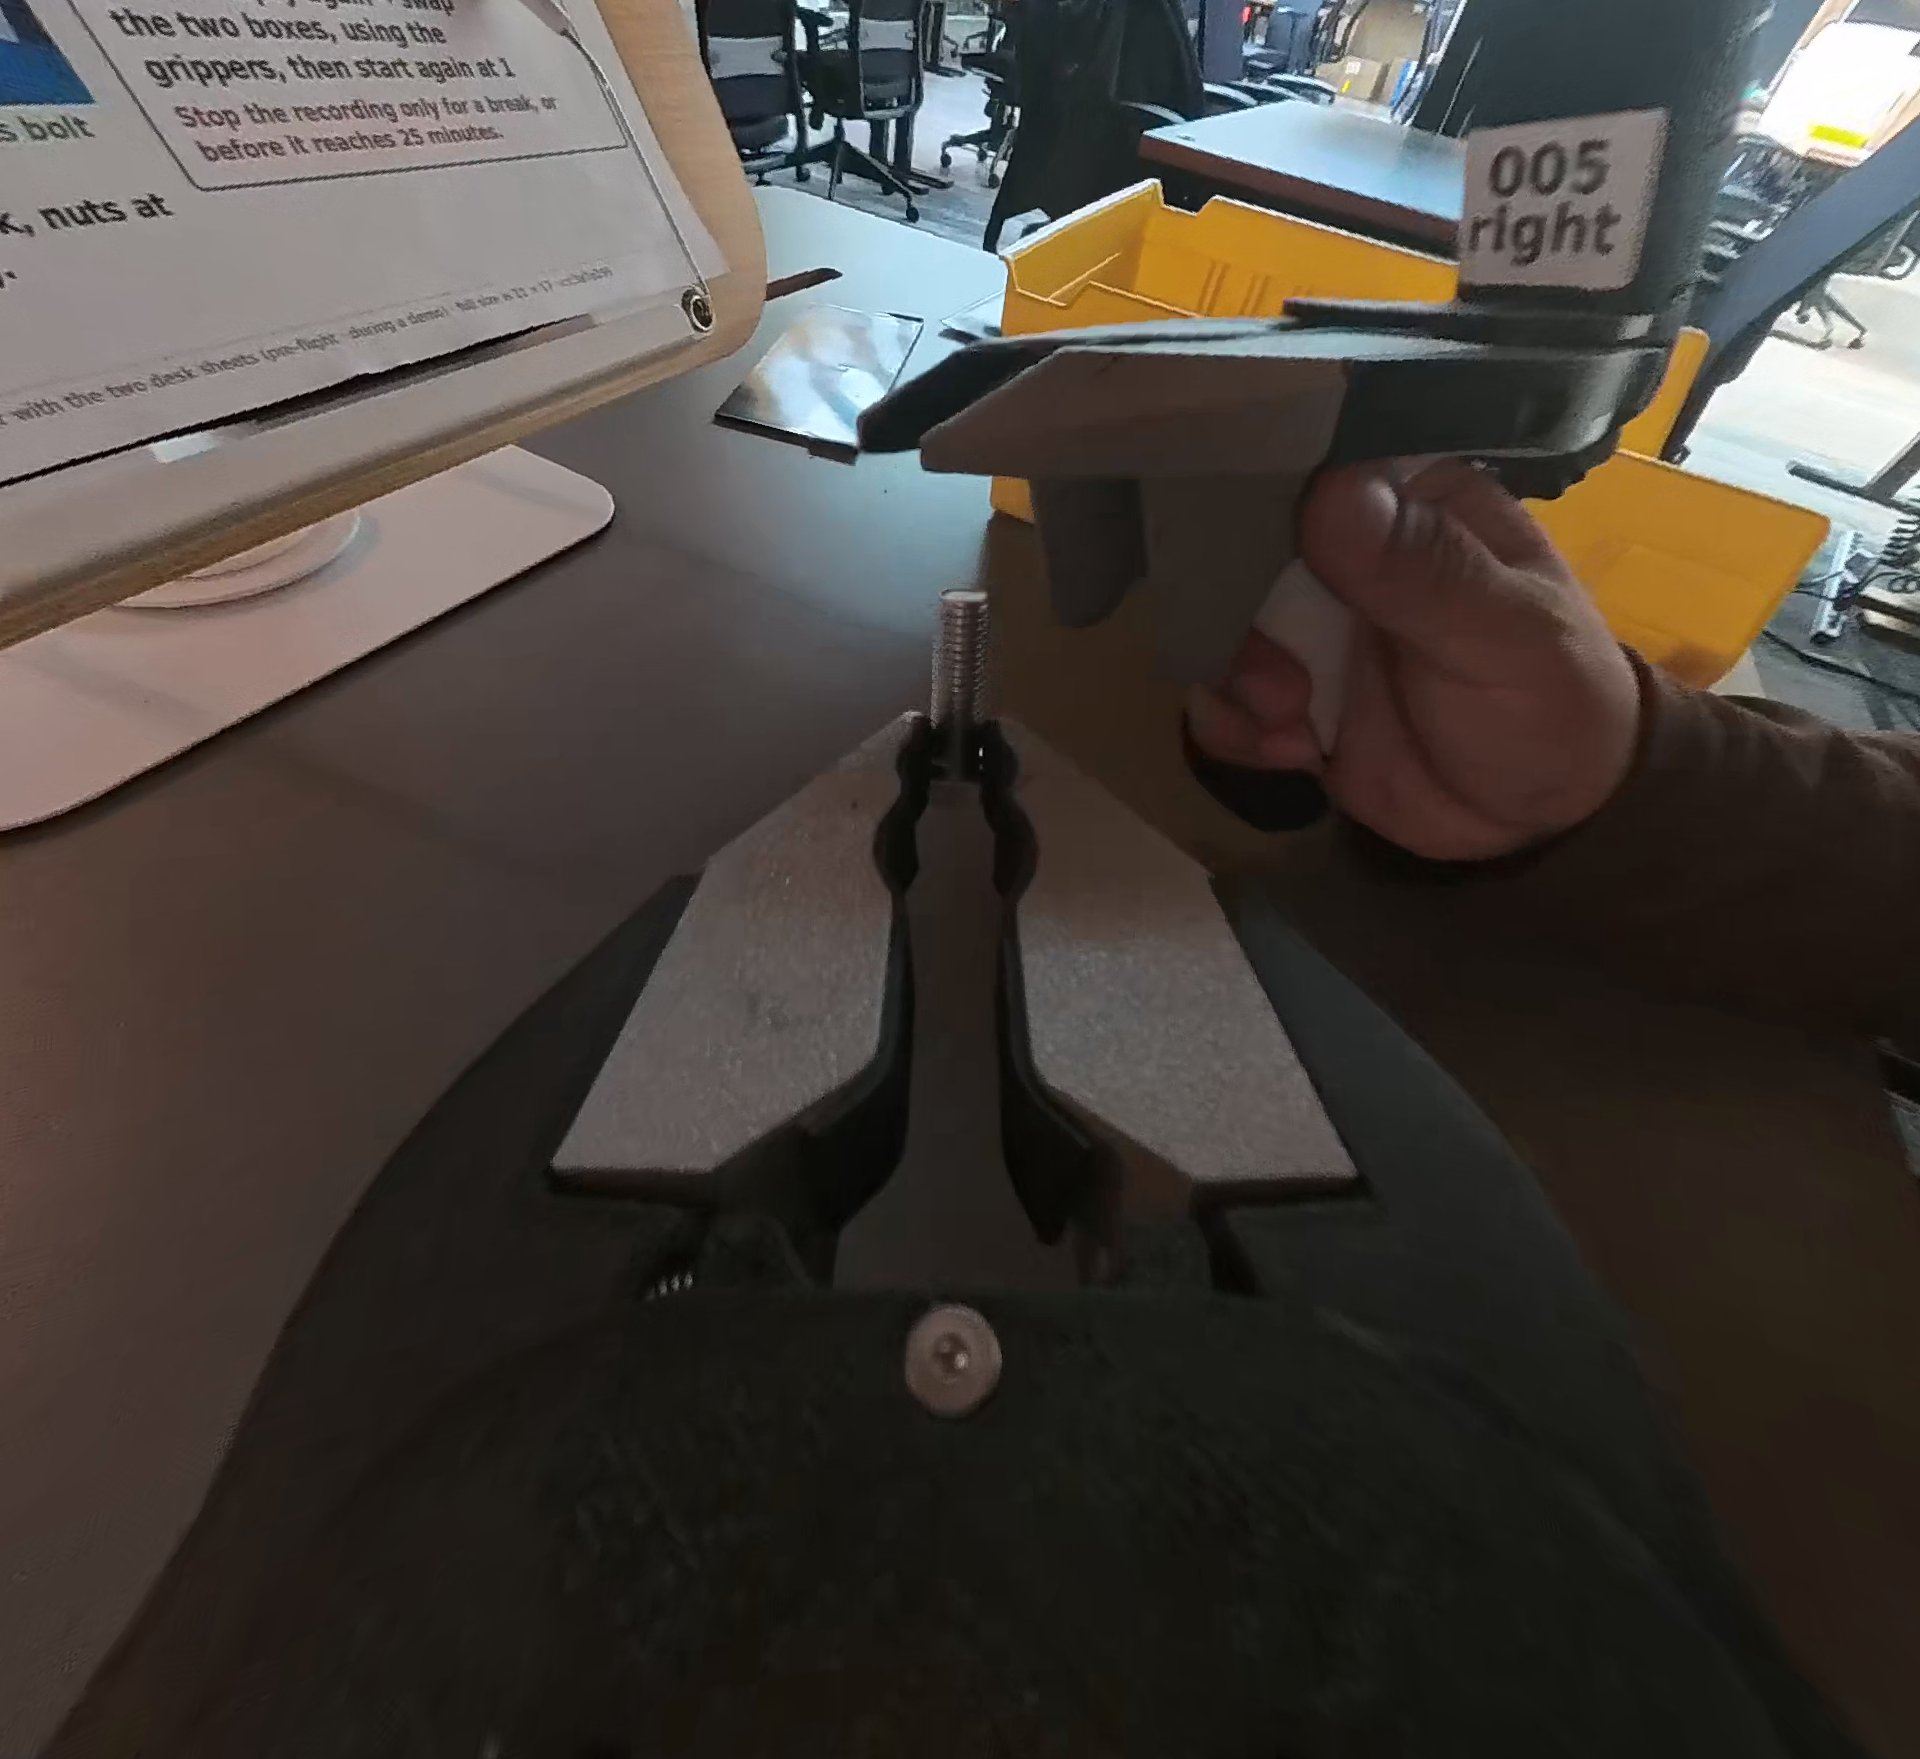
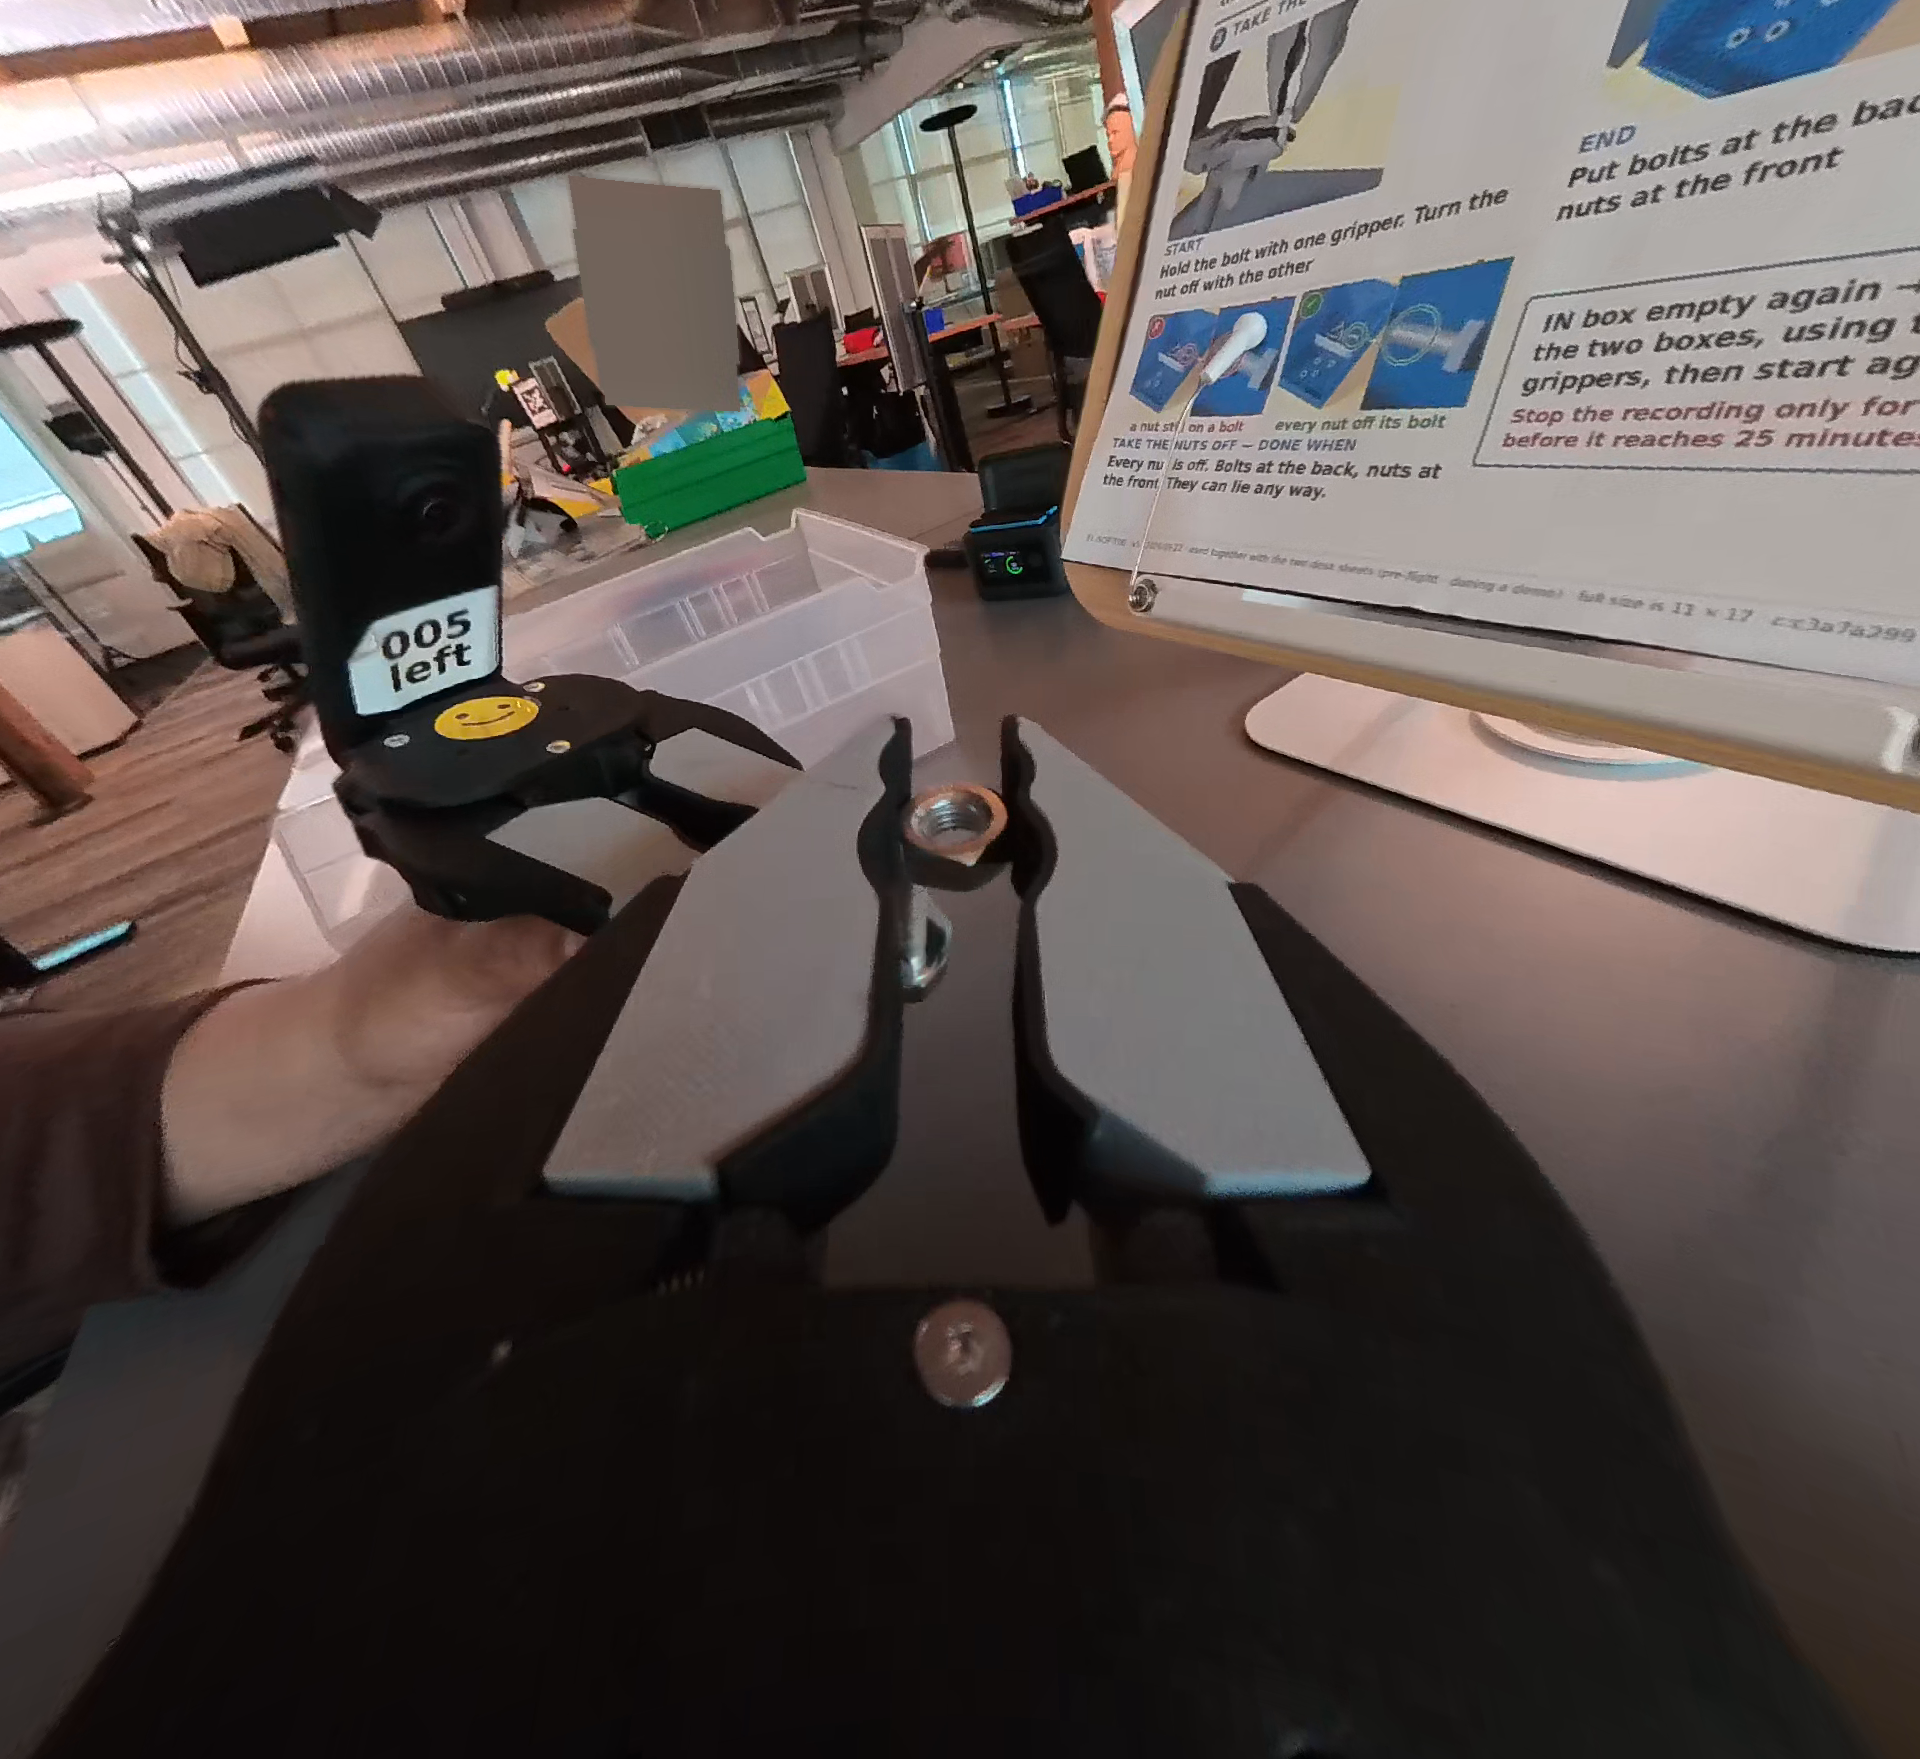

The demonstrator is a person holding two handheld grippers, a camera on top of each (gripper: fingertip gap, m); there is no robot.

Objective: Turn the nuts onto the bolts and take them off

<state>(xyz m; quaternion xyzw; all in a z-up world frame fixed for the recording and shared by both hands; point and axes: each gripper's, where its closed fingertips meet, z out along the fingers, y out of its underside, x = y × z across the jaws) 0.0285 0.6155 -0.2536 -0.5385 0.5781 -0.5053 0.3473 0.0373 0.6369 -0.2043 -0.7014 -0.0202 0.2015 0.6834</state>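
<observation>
In the left wrist view my left gripper (image 1: 958,755) is shut on the lower end of a silver bolt (image 1: 961,665), whose threaded shank stands upright above the fingertips. My right gripper (image 1: 888,433) hovers above and just behind the bolt, held by a hand (image 1: 1455,670). In the right wrist view my right gripper (image 2: 956,769) is shut on a silver nut (image 2: 956,826), its hole facing the camera. The bolt (image 2: 925,946) shows below the nut, apart from it. The left gripper (image 2: 623,805) comes in from the left, its tips hidden under my right finger.
A yellow bin (image 1: 1143,275) stands behind the right gripper, and a clear plastic bin (image 2: 790,629) at the far left of the dark table (image 1: 416,878). An instruction sheet on a wooden stand (image 1: 312,151) with a white base (image 2: 1558,805) is close by. A small black device (image 2: 1013,556) sits behind. The tips of one gripper are about 5 centimeters away from the tips of the other.
</observation>
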